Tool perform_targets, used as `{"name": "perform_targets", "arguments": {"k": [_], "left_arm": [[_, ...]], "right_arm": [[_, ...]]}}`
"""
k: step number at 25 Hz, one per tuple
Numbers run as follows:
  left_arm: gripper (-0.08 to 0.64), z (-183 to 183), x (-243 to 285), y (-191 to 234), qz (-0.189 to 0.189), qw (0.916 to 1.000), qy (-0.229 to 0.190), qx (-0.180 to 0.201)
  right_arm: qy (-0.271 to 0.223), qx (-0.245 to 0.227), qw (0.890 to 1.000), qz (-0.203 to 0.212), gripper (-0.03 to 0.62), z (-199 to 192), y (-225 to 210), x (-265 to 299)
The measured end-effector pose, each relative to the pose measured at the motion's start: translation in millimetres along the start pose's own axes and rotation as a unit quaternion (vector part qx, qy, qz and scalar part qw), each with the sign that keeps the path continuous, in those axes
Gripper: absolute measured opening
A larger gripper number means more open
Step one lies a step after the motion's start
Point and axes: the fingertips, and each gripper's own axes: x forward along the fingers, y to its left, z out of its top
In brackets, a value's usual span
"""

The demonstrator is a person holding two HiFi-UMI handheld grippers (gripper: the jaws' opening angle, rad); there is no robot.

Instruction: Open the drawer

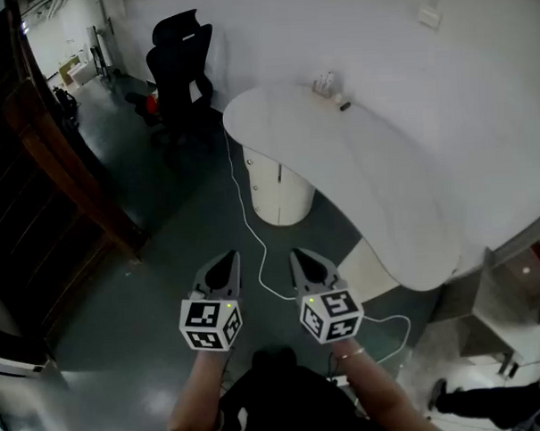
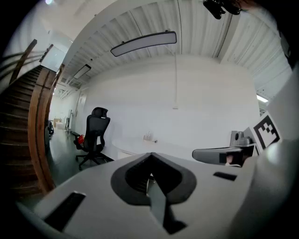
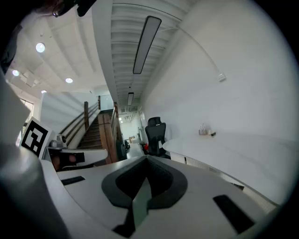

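Head view, L to R. Wooden stair rail (image 1: 67,170) at 9–10 o'clock. 1 black office chair (image 1: 179,71) at 11, w/ a red item beside it.

2 forearms come in from 6 o'clock, side by side and roughly parallel. Each hand is under its marker cube, 2 cubes total. Both tools point to 12, close to level w/ a slight nose-down tilt, held in the air over the grey floor.

Left gripper (image 1: 230,256) (image 2: 150,157): jaws together, nothing between. Right gripper (image 1: 297,253) (image 3: 145,161): just beside it, not touching, jaws likewise closed on nothing.

1 white cable (image 1: 253,242) runs on the floor from the desk, passing between the two tools.

Drawer: can't pick out a drawer front for sure. 1 white rounded cabinet (image 1: 273,188) stands under the desk end at 12 from the grippers, well apart from both.

1 white curved desk (image 1: 357,171) sweeps from 12 to 4. A few small items (image 1: 325,83) sit at its far edge at 1 o'clock, too small to tell.
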Motion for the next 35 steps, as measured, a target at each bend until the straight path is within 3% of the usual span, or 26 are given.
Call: {"name": "perform_targets", "arguments": {"k": [26,35], "left_arm": [[0.003,-5,23,-6,0.045,0.9990,0.005,0.002],[0.020,-4,54,29,0.045,0.9989,0.012,-0.004]], "right_arm": [[0.005,-0.006,0.999,0.033,0.003,-3,-35,5],[0.011,0.002,1.000,0.027,0.003,-5,-43,42]]}}
